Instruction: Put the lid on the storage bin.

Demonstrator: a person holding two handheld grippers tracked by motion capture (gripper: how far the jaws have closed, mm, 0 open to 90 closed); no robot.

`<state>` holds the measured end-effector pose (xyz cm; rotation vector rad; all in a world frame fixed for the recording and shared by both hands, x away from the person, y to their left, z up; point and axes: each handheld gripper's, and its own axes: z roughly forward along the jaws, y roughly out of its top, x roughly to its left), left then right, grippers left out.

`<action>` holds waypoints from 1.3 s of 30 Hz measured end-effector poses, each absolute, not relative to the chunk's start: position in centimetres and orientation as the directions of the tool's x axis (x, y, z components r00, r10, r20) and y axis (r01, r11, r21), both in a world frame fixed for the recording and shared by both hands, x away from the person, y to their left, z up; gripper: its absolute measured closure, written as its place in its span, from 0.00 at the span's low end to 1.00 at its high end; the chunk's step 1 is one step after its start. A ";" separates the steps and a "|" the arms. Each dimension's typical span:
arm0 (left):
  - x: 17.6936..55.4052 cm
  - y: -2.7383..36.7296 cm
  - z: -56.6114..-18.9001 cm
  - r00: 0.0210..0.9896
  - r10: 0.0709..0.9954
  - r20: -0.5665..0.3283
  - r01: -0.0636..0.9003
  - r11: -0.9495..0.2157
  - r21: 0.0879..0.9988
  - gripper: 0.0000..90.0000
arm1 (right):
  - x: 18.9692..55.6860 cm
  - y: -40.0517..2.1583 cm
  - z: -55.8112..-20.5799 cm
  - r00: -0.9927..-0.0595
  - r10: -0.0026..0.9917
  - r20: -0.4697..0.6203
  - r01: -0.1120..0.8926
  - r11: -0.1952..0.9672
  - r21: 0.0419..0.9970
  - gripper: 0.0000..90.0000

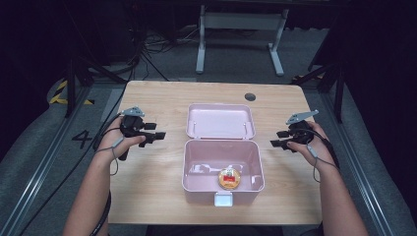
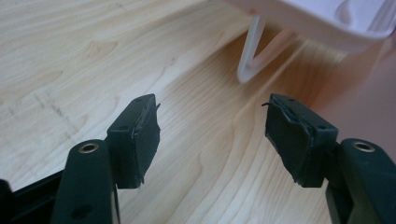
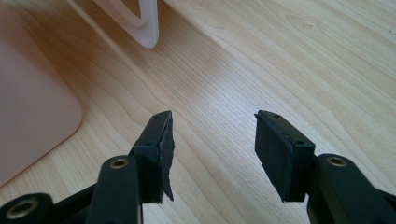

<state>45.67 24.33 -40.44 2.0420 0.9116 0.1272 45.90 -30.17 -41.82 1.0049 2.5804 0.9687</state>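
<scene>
we see the left gripper [image 1: 156, 136] and right gripper [image 1: 277, 138] with fingers [image 2: 135, 140] spread wide, empty, above the wooden surface [image 1: 157, 187]. between them sits an open pink box [image 1: 222, 167], lid [image 1: 220, 121] back, holding a round tin [image 1: 229, 178].

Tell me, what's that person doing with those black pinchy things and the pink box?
A person holds tongs in each hand over a wooden table. The left tongs and right tongs are both open and empty, one on each side of a pink box. Its lid lies open. A small round yellow and red thing sits inside, untouched.
</scene>
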 end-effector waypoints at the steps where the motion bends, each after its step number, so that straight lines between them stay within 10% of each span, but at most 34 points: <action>1: 45.9 24.1 -40.2 0.730 0.641 -0.235 0.552 -0.352 0.756 0.40 | 45.8 -30.2 -41.8 -0.745 0.665 0.042 0.529 0.552 0.645 0.53; 39: 53.8 16.1 -37.5 0.765 0.601 -0.230 0.519 -0.364 0.773 0.40 | 43.1 -32.1 -41.5 -0.704 0.710 0.011 0.548 0.533 0.644 0.50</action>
